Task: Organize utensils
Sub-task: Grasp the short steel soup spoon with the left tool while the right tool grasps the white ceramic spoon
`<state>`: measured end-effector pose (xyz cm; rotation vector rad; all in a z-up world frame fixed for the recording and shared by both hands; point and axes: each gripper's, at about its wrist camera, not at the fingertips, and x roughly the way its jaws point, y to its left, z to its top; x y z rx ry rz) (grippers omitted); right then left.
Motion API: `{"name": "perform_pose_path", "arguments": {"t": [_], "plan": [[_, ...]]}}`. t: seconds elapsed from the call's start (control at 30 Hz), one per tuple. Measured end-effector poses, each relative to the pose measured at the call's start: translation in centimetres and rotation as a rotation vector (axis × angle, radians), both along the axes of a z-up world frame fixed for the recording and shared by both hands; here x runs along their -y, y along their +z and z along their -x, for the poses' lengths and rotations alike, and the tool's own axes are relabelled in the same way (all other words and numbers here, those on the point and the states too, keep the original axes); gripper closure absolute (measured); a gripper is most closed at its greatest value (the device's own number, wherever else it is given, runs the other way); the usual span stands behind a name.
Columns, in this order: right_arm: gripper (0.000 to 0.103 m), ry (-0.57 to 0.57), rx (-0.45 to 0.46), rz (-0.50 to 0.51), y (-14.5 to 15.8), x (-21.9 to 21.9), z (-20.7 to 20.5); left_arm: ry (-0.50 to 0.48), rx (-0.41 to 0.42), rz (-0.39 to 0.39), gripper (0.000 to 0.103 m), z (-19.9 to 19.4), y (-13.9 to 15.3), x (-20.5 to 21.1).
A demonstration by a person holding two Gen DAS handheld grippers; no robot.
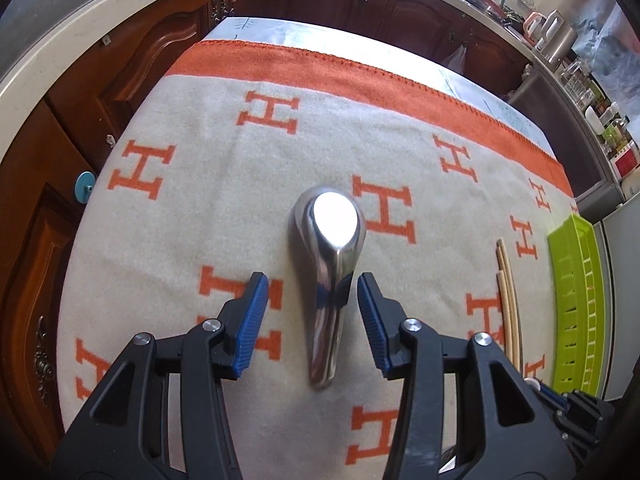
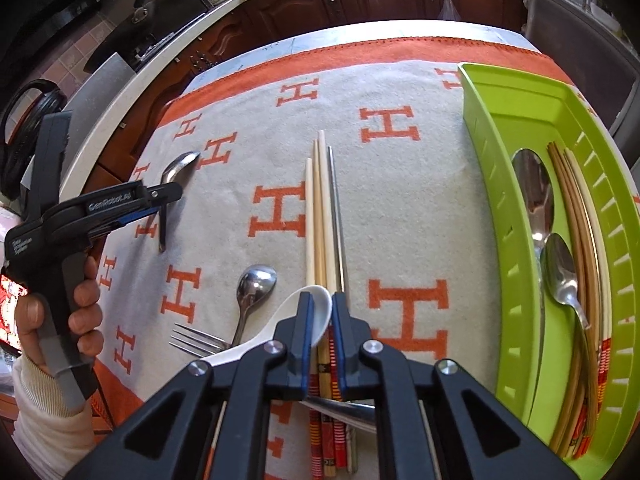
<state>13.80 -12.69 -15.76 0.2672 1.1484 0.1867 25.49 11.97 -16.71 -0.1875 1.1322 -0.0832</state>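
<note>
A: How are the left gripper (image 1: pixel 312 312) jaws set?
B: They are held apart, with the handle of a steel spoon (image 1: pixel 330 280) lying between the pads, untouched, at frame centre.

A: And the right gripper (image 2: pixel 320 320)?
B: It is clamped on the rim of a white ceramic spoon (image 2: pixel 308 308). Chopsticks (image 2: pixel 324 216) are seen just beyond; a green tray (image 2: pixel 504 120) is seen at the right edge.

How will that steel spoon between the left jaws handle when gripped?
The steel spoon looks mirror-polished, so it may slip on the pads. Its handle is narrow and rounded, so it could twist when the open left gripper closes. Probably rigid; soft blanket underneath may let it sink.
</note>
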Motion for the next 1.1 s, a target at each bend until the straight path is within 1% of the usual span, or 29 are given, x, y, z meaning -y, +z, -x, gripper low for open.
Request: {"name": "perform_pose_path", "arguments": {"t": [0.17,0.3,0.33,0.4,0.53,0.6,0.7,0.97,1.1], "plan": [[0.097,0.021,0.038,-0.018,0.6,-0.1,0.1,-0.01,0.018,-0.015,0.059,-0.7,-0.1,0.5],[0.098,0.022,0.045,-0.03,0.8,-0.1,0.2,-0.016,0.024,-0.031,0.06,-0.9,-0.1,1.0],[0.098,0.02,0.047,-0.033,0.8,0.1,0.3,-0.015,0.025,-0.031,0.071,-0.9,0.0,1.0],[0.098,0.017,0.052,-0.039,1.0,0.3,0.4,-0.013,0.021,-0.037,0.086,-0.9,-0.1,1.2],[0.098,0.013,0.069,-0.051,1.4,0.6,0.6,0.011,0.029,-0.053,0.087,-0.3,0.0,1.3],[0.098,0.009,0.076,-0.061,1.6,0.8,0.6,0.018,0.032,-0.041,0.087,0.1,0.1,1.2],[0.098,0.004,0.092,-0.07,2.1,1.1,0.8,0.004,0.037,0.015,0.087,1.0,0.5,1.2],[0.098,-0.023,0.148,-0.097,3.8,2.9,1.6,-0.029,0.08,0.018,0.088,4.1,3.0,2.8],[0.098,-0.039,0.178,-0.105,4.8,4.0,2.2,-0.059,0.107,0.005,0.088,6.1,4.3,4.2]]}}
